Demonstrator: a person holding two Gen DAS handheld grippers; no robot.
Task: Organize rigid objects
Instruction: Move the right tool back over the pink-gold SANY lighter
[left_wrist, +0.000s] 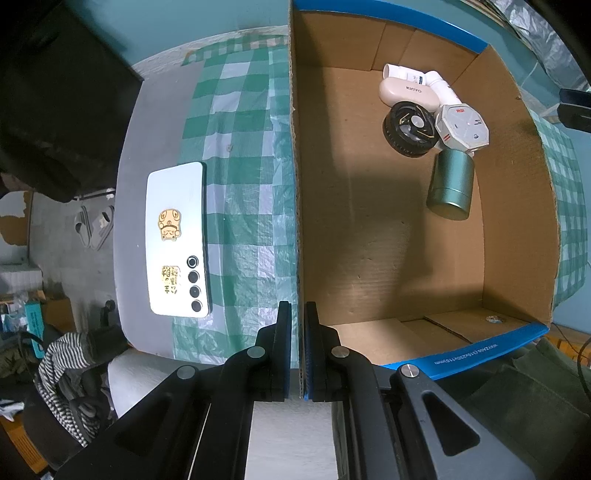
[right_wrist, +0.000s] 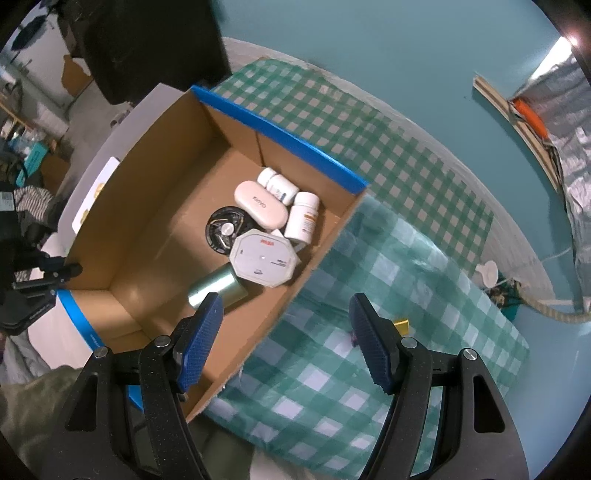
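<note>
Cardboard is what your left hand-held gripper (left_wrist: 297, 350) pinches: it points straight down and its two blue pads are pressed together on the thin side wall of the brown box (left_wrist: 295, 192). Your right hand-held gripper (right_wrist: 286, 338) also points down, and its blue pads are spread wide with nothing between them. It hangs over the other side wall of the box (right_wrist: 314, 258), with one pad above the inside and one above the green checked cloth (right_wrist: 406, 295) on the desk (left_wrist: 162, 110). The box has blue tape along its two end edges, and its top is open. Most of the box floor is bare, so you have lots of room there. All the things sit bunched in one corner. You can see a green metal can (right_wrist: 218, 288) lying on its side, next to a white eight-sided box (right_wrist: 262, 258) that leans on the others. Beside that is a round black thing (right_wrist: 225, 229) with a shiny middle. A smooth pink-white case (right_wrist: 260, 205) lies on top of two white pill bottles (right_wrist: 303, 218), close to the end wall. Outside the box, a pale phone (left_wrist: 177, 240) with gold stickers lies flat on the desk, just at the edge of the cloth and well apart from the box wall. A small yellow thing (right_wrist: 400, 326) peeks out on the cloth near your right pad; you cannot tell what it is.
</note>
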